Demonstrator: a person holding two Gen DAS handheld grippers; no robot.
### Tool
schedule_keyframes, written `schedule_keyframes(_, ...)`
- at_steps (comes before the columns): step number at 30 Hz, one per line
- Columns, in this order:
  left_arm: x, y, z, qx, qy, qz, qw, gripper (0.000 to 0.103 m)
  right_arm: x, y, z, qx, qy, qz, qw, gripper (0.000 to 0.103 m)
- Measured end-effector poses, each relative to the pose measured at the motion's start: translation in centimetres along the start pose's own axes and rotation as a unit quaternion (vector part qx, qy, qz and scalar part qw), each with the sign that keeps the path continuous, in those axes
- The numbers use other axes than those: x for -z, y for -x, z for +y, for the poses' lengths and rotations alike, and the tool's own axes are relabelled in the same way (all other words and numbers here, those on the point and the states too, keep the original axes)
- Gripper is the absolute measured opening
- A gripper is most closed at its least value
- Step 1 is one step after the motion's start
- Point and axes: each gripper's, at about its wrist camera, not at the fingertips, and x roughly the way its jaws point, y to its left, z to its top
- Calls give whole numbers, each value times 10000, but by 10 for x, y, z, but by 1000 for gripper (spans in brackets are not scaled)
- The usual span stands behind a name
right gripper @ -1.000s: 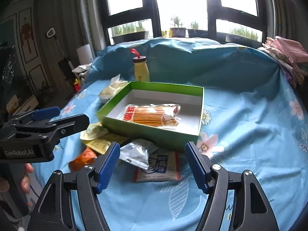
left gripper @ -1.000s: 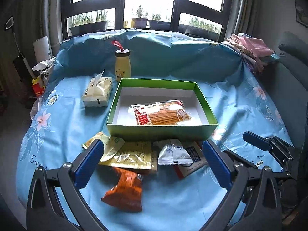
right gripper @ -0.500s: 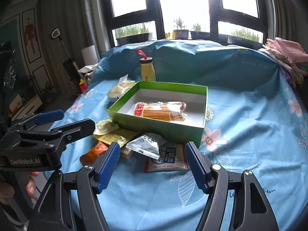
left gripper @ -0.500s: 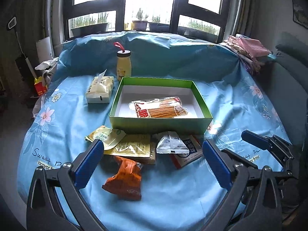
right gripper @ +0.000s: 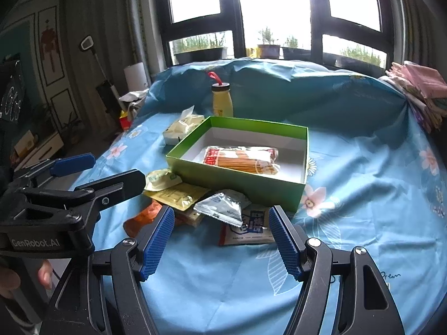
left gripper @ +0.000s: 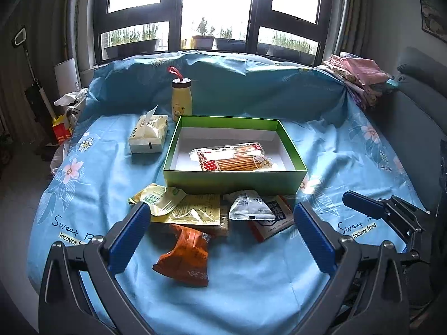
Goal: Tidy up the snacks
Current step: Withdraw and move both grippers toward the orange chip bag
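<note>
A green box [left gripper: 234, 181] [right gripper: 237, 180] sits mid-table with a packet of biscuit sticks [left gripper: 232, 159] [right gripper: 242, 159] lying inside. In front of it lie loose snacks: an orange packet [left gripper: 185, 256] [right gripper: 142, 217], yellow sachets [left gripper: 184, 208] [right gripper: 174, 195], a silver packet [left gripper: 250, 206] [right gripper: 222, 206] and a red-and-white packet [left gripper: 272, 222] [right gripper: 248, 230]. My left gripper [left gripper: 219, 236] [right gripper: 111, 171] hovers open above the near snacks, nothing between its pads. My right gripper [right gripper: 222, 241] [left gripper: 363, 203] is open too, empty, just short of the silver packet.
A yellow bottle [left gripper: 181, 99] and a tissue pack [left gripper: 149, 135] stand behind and left of the box. Folded pink cloths [left gripper: 360, 79] lie at the far right. The blue flowered cloth [left gripper: 349, 150] drapes over the table's edges; a hand [right gripper: 11, 279] holds the left gripper.
Both grippers have drawn back a little from the box, so the snacks and box look slightly farther away. Both stay open and nothing on the table has moved.
</note>
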Motion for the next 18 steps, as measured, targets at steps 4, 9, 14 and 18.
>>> schedule_keyframes(4, 1, -1, 2, 16, 40, 27, 10000, 103, 0, -1, 2, -5, 19, 23, 10000, 71)
schedule_keyframes(9, 1, -4, 4, 48, 76, 79, 9999, 103, 0, -3, 4, -14, 25, 48, 10000, 71)
schedule_keyframes(14, 3, -7, 5, 67, 103, 125, 9998, 103, 1, -7, 6, -37, 20, 103, 9999, 71)
schedule_keyframes(18, 3, -11, 8, 77, 121, 189, 9997, 103, 2, -9, 8, -54, 26, 140, 9999, 71)
